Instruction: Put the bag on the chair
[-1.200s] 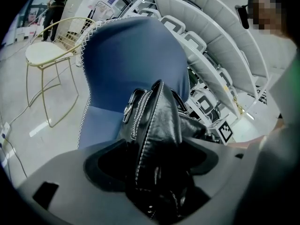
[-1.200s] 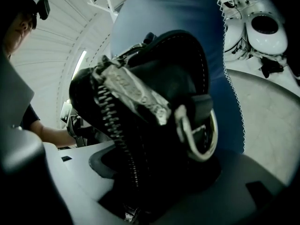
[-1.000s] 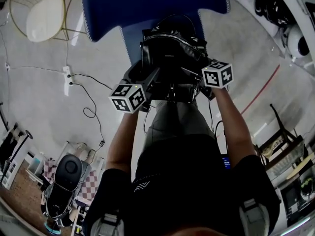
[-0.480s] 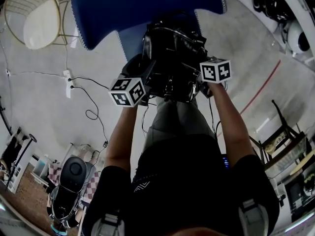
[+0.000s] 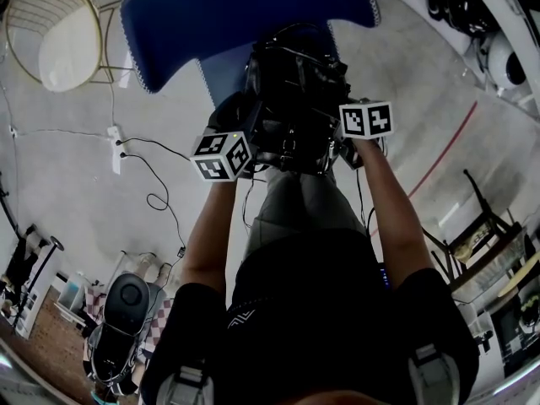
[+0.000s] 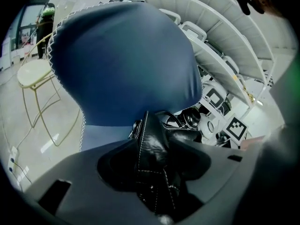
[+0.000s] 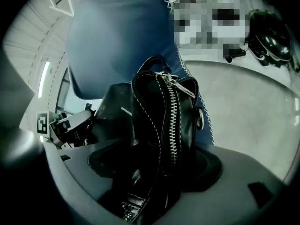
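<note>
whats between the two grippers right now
The black bag, seen in the head view, over the blue chair. Its leather sits in both sets of jaws: the left gripper is closing, the right gripper opening.

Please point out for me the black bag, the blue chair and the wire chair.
black bag (image 7: pixel 171 125), right gripper view, on its zipper.
blue chair (image 5: pixel 245 11), head view, on its backrest.
wire chair (image 5: pixel 63 47), head view, on its pale seat.
</note>
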The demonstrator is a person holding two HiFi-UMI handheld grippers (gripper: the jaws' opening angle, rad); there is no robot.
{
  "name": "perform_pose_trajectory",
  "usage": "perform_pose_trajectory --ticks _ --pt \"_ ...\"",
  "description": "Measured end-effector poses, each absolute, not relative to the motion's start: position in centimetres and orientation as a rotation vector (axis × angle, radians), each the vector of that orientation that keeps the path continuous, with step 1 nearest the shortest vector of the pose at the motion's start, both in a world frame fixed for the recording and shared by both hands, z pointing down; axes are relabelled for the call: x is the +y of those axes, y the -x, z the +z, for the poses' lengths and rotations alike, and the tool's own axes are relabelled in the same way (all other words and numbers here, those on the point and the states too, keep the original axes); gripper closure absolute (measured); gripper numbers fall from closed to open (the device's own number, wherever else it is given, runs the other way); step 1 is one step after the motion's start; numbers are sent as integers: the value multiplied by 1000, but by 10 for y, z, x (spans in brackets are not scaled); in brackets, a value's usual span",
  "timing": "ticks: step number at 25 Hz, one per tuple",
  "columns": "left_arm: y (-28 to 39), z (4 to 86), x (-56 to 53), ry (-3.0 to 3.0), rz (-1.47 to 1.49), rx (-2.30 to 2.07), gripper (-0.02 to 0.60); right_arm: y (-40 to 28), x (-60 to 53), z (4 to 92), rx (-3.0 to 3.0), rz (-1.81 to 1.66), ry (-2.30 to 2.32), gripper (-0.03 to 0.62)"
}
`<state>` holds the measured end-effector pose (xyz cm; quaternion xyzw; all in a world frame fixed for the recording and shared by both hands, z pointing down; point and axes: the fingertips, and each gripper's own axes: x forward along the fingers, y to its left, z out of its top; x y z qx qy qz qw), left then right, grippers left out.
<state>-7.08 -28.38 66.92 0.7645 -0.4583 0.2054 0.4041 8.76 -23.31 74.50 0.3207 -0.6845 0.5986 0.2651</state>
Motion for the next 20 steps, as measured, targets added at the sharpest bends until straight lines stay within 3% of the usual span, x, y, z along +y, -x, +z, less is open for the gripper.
perform_pose_trajectory --ticks 2,12,20 --pt "73 667 -284 -1950 538 -1183 396 -87 -231 745 -1824 1604 -877 270" --pt "60 662 -264 -1942 631 -1066 356 -95 -228 741 -1740 1519 -971 253" --pt "60 658 -243 -1947 607 -1029 368 -105 -221 701 -1794 1306 -1065 255"
